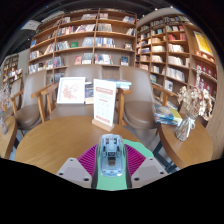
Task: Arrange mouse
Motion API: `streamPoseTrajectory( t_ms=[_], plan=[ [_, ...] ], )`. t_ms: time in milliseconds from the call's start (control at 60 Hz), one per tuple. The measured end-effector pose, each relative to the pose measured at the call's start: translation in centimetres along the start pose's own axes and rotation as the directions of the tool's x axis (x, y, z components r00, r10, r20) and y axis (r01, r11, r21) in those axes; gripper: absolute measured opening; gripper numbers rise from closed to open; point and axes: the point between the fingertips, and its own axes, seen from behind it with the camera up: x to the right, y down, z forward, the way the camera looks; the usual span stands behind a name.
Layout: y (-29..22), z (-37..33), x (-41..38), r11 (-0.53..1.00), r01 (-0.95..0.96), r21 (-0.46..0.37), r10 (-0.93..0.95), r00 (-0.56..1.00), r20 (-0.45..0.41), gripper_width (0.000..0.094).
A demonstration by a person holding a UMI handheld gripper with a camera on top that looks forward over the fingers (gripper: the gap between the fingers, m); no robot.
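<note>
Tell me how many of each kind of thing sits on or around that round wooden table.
Grey computer mouse held between the gripper fingers: 1
White standing sign cards: 2
Wooden chairs: 2
Total: 5

The tabletop (60, 140) is smooth brown wood with a soft sheen. The mouse (111, 156) looks like grey plastic, faintly glossy. The shelves (90, 45) are wood, the sign (104, 104) paper or card.
</note>
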Motion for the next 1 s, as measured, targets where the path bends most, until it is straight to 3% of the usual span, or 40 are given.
streamPoseTrajectory(
  t_ms=[150, 317, 450, 583, 783, 1000],
  plan=[
    [4.3, 3.2, 4.4, 0.998, -0.025, -0.051, 0.024, 1.0, -0.018, 0.0385],
    [8.5, 5.1, 5.1, 0.988, -0.089, -0.13, 0.092, 0.995, 0.022, 0.041],
    [8.4, 5.0, 5.0, 0.992, -0.068, -0.105, 0.073, 0.996, 0.042, 0.0493],
    [7.5, 3.0, 5.0, 0.991, -0.091, -0.099, 0.096, 0.995, 0.042, 0.0862],
    [4.6, -7.0, 4.6, 0.995, -0.089, -0.043, 0.09, 0.995, 0.037, 0.0847],
    [6.7, -18.8, 1.5, 0.999, -0.04, -0.022, 0.042, 0.994, 0.101, 0.0848]
  ],
)
